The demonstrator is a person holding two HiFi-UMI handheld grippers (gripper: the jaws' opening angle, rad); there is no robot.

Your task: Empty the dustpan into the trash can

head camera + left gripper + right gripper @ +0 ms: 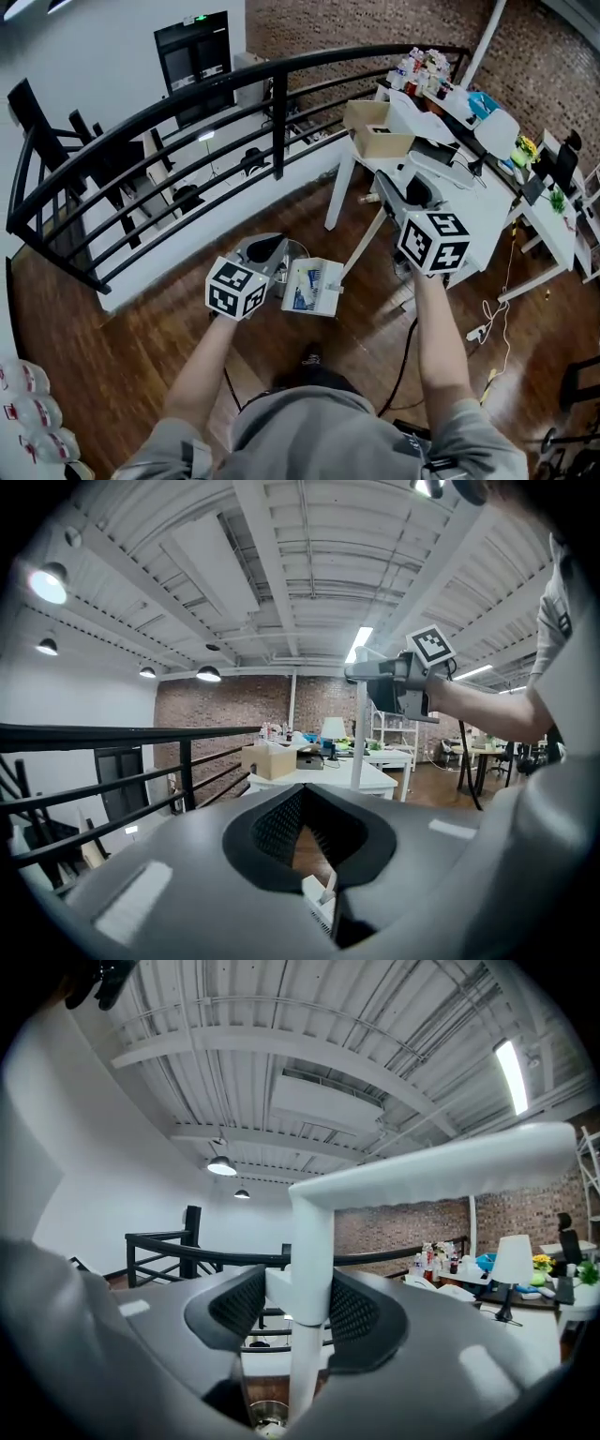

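Observation:
My right gripper [387,189] [298,1309] is shut on the white handle [361,246] [310,1269] of the dustpan and points about level. The handle runs down to the white dustpan [312,286], which hangs low in front of me. A metal trash can [294,249] [266,1420] stands on the floor just beyond the pan. My left gripper [273,248] [305,832] sits just left of the pan, over the can. Its jaws stand a little apart with floor showing between the pads, and a bit of the dustpan [319,904] shows below them.
A black railing [187,98] curves across the far side. White tables [450,141] with a cardboard box [377,129] and clutter stand to the right. Cables and a power strip [476,331] lie on the wood floor.

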